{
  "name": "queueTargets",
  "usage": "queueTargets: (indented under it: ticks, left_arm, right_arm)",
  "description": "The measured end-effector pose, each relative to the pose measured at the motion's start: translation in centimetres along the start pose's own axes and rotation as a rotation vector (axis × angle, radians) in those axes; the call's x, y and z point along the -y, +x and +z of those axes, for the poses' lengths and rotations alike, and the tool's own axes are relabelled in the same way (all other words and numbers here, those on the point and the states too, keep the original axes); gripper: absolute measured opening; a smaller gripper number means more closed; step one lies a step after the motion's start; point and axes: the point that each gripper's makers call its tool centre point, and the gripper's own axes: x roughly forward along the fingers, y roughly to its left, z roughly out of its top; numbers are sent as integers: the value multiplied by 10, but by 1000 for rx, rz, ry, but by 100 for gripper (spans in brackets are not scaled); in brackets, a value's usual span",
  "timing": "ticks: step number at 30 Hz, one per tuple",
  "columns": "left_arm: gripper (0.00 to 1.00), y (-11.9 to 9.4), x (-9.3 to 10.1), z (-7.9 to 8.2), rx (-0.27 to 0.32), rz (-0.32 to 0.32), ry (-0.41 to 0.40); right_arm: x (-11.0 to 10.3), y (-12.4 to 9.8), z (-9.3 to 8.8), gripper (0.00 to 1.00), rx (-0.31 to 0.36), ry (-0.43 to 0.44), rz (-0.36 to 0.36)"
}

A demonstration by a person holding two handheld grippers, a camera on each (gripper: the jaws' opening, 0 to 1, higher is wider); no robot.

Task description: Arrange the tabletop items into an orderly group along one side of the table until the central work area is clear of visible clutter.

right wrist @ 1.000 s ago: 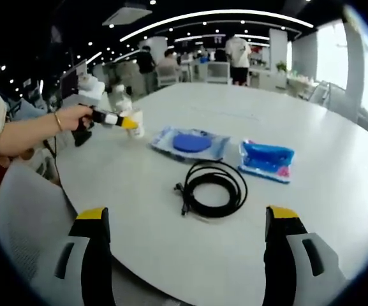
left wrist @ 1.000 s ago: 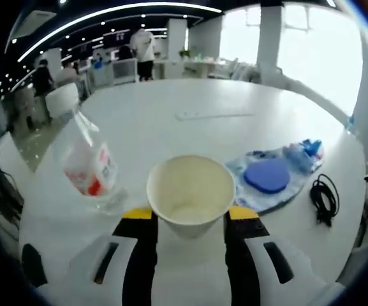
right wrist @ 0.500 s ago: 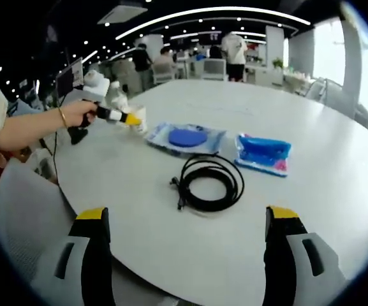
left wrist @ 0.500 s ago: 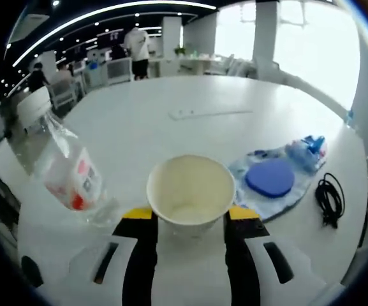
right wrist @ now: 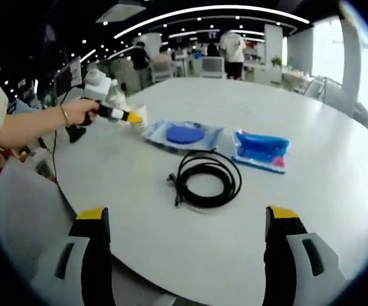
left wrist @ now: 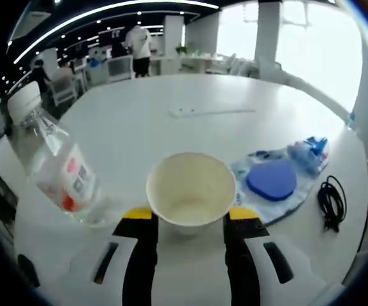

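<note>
In the left gripper view my left gripper (left wrist: 190, 220) is shut on a cream paper cup (left wrist: 191, 191), held upright with its mouth toward the camera. A clear plastic bottle (left wrist: 56, 162) with a red and white label stands just left of the cup. A blue disc in a clear bag (left wrist: 273, 180) lies to the right, with a blue packet (left wrist: 311, 150) and a coiled black cable (left wrist: 331, 201) beyond. In the right gripper view my right gripper (right wrist: 187, 236) hangs open above the table's near edge, the black cable (right wrist: 204, 178) ahead of it. The left gripper (right wrist: 123, 116) shows far left in a hand.
The round white table (right wrist: 337, 191) stretches wide to the right and far side. A flat strip (left wrist: 212, 111) lies near the table's middle. Office chairs, desks and standing people (left wrist: 139, 48) fill the background. A person's arm (right wrist: 30, 127) reaches in from the left.
The left view has shifted slightly: the bottle now leans further left and sits higher in the picture. In the right gripper view the cable and bags have drifted a little nearer and lower.
</note>
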Motion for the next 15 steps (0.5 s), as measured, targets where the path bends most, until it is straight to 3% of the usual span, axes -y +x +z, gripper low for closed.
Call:
queueTargets:
  ticks: [3,7,15]
  left_arm:
    - [37,-1,-2,-5,-23,3,-17]
    - [49,-2,-6,-6,-13,10,-30]
    - [63,-14,-8,1,27,10,-29]
  right_arm:
    - [-1,1,0,99,-1,-1,0]
    - [-2,2,-2,99,-9,-8,-4]
    - [-6,1,0,99,-3,-10,0]
